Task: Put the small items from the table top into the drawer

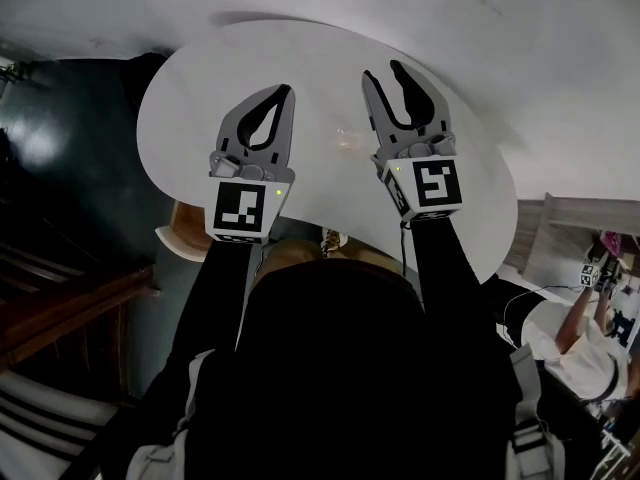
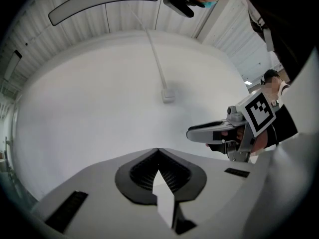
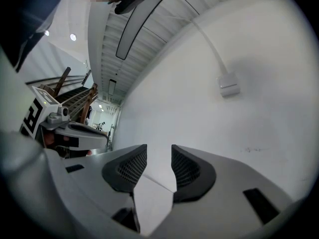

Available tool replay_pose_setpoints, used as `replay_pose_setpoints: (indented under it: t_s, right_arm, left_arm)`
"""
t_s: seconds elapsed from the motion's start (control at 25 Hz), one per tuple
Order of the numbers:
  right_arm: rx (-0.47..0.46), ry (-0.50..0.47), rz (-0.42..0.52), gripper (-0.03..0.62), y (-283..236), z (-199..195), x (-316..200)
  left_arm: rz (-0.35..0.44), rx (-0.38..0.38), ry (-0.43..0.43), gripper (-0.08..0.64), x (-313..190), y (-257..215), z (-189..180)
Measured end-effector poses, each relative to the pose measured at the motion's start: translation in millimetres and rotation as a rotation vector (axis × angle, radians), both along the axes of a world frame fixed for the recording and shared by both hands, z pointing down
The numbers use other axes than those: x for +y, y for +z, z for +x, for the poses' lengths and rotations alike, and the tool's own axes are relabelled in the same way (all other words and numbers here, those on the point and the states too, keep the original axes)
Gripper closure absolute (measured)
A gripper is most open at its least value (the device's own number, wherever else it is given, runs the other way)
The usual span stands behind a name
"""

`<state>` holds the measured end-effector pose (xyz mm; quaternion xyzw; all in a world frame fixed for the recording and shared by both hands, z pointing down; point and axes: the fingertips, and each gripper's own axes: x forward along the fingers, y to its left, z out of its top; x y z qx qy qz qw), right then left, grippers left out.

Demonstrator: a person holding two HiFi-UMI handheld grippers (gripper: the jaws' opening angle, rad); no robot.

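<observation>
In the head view both grippers hover over the round white table top (image 1: 200,108). My left gripper (image 1: 287,90) has its jaws closed tip to tip with nothing between them, as the left gripper view (image 2: 158,150) also shows. The jaws of my right gripper (image 1: 383,70) stand apart and empty, with a clear gap in its own view (image 3: 159,146). A small faint pale item (image 1: 347,140) lies on the table between the two grippers; I cannot tell what it is. Both gripper views face a white wall (image 2: 99,98) above the table. No drawer front is clearly visible.
A light wooden part (image 1: 185,230) shows under the table's near left edge. A cable with a small box (image 2: 168,94) runs down the wall. Dark floor and stair rails lie to the left. Another person (image 1: 590,338) stands at the lower right.
</observation>
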<state>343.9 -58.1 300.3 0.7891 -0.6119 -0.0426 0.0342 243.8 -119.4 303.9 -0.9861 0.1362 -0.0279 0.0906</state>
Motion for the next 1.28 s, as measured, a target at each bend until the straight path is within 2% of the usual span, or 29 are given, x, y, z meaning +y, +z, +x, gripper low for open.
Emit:
replay_pose_setpoints:
  t_s: [0.12,0.24,0.36,0.56,0.72,0.88,1.08,1.28]
  right_arm:
    - [-0.023,-0.037,-0.036,0.425,12,1,-2]
    - [-0.026,-0.137,-0.142,0.424,38,-5,-8]
    - [-0.019,-0.258,-0.283,0.423,71,-16,-15]
    - [0.071,-0.466,-0.557,0.423,139,-43,-18]
    - [0.126,-0.586,-0.752,0.411,198,-53,-9]
    - [0.207,-0.657,-0.914,0.41,247,-50,2]
    - [0.286,-0.697,-1.075,0.402,292,-40,15]
    - [0.341,-0.71,-1.175,0.403,325,-35,21]
  left_arm:
    - [-0.001,-0.004,-0.002,0.545,3,1,4]
    - [-0.005,-0.014,-0.009,0.545,7,5,6]
    - [-0.007,-0.017,-0.023,0.545,9,8,5]
    - [-0.012,-0.019,-0.049,0.545,9,9,-3]
    - [-0.023,-0.014,-0.079,0.545,9,8,-12]
    - [-0.03,-0.022,-0.109,0.545,7,11,-22]
    - [-0.014,-0.038,-0.131,0.545,5,14,-31]
    - [-0.028,-0.045,-0.152,0.545,8,17,-36]
